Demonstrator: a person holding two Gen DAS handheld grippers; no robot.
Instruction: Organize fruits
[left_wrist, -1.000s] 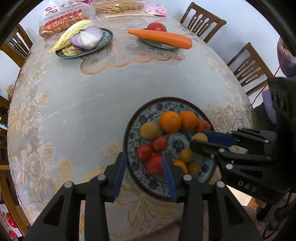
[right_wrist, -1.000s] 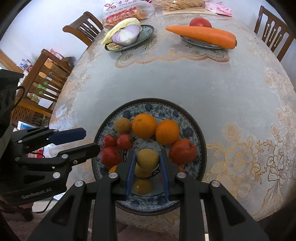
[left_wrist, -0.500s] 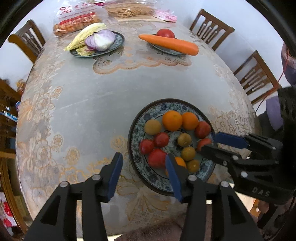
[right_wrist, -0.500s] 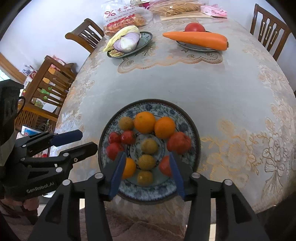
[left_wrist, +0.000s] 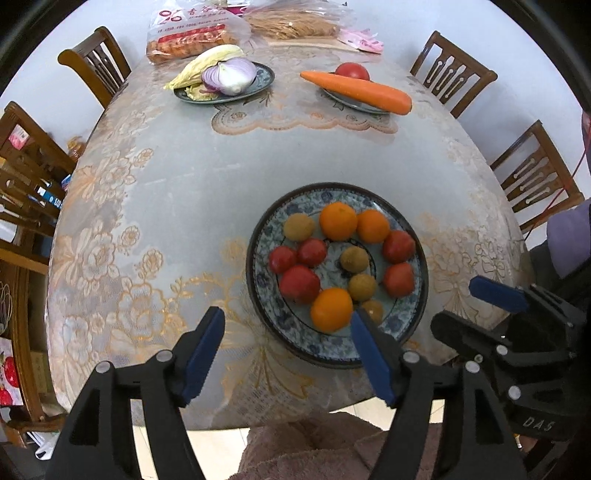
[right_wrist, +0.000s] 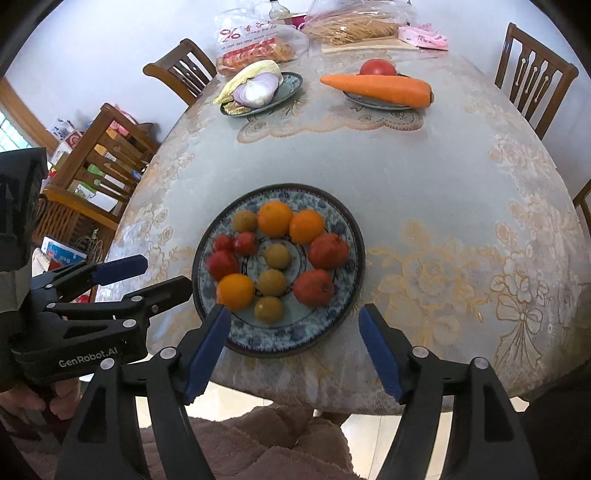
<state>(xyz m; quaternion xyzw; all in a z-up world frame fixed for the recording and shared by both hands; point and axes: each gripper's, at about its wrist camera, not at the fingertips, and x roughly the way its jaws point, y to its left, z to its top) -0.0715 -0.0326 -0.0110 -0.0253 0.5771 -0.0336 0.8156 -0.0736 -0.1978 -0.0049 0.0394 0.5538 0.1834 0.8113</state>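
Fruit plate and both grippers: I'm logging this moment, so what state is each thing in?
Left gripper: jaws opening, nothing between them.
Right gripper: jaws opening, nothing between them.
Fruit plate: flat on the table, loaded with fruit.
Oranges: three, whole, on the plate.
Red onion: cut open, on a far plate.
Carrot: whole, lying across the other far plate.

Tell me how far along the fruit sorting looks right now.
Mostly done, by the look of it: on the blue patterned plate, oranges, red fruits and small yellow-brown fruits sit roughly by kind. In hand: nothing; the left gripper and right gripper are both opening and empty. Left: one orange lies apart from the other two.
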